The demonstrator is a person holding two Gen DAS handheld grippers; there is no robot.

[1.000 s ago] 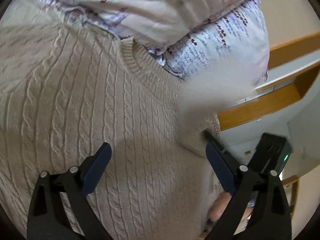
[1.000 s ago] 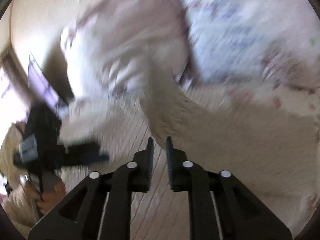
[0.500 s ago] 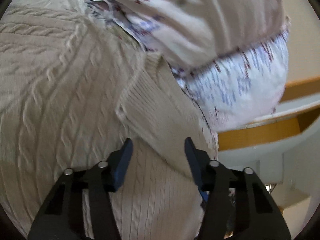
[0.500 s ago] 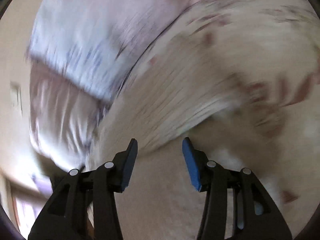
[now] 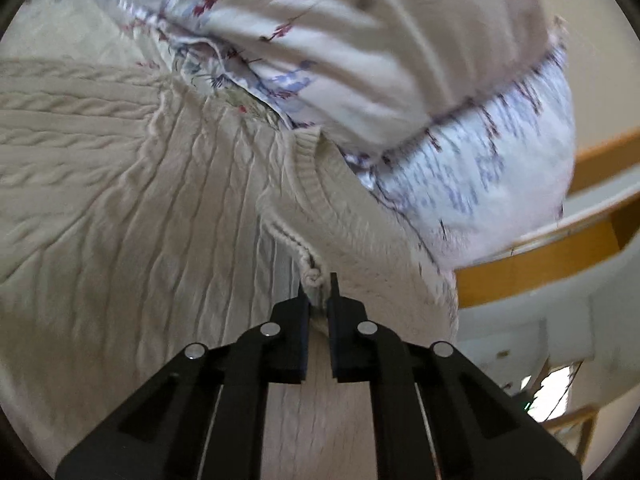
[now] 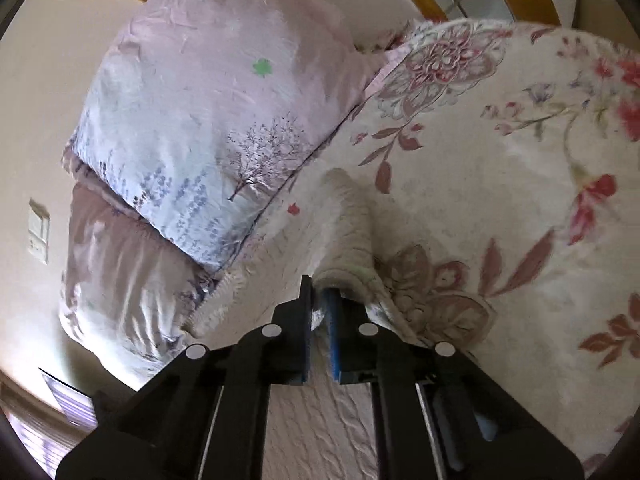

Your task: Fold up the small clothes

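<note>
While a cream cable-knit sweater lies spread on a bed, both hand-held grippers pinch its fabric. Seen from the left wrist, the left hand-held gripper has just been closing, and its jaws now clamp a bunched fold of knit just below the ribbed neckline. Far beyond the collar rests a pale floral pillow, touching the sweater's upper edge. Seen from the right wrist, the right hand-held gripper has also just been closing, its blue-padded jaws narrow on a raised ridge of the same sweater. To the right spreads a flowered bedspread; to the far left, the pillow lies beside the garment.
</note>
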